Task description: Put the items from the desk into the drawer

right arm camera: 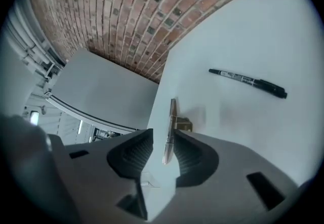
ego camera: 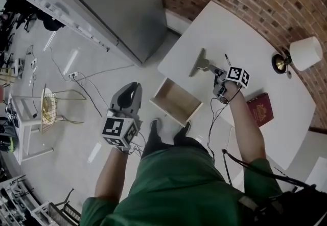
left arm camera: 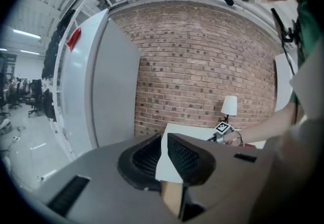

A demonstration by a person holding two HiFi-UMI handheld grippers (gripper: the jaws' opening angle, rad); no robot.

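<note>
Beyond the drawer (ego camera: pixel 176 100), the right gripper (right arm camera: pixel 163 139) has its fingers parted around a thin upright frame (right arm camera: pixel 172 116) (not clamped). Left of the drawer, the left gripper (left arm camera: pixel 164 142) has its fingers slightly apart, empty.

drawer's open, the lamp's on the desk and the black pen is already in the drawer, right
Not quite. The black pen is not in the drawer; it lies on the desk, as the right gripper view shows. The drawer is open and the lamp is on the desk.
</note>
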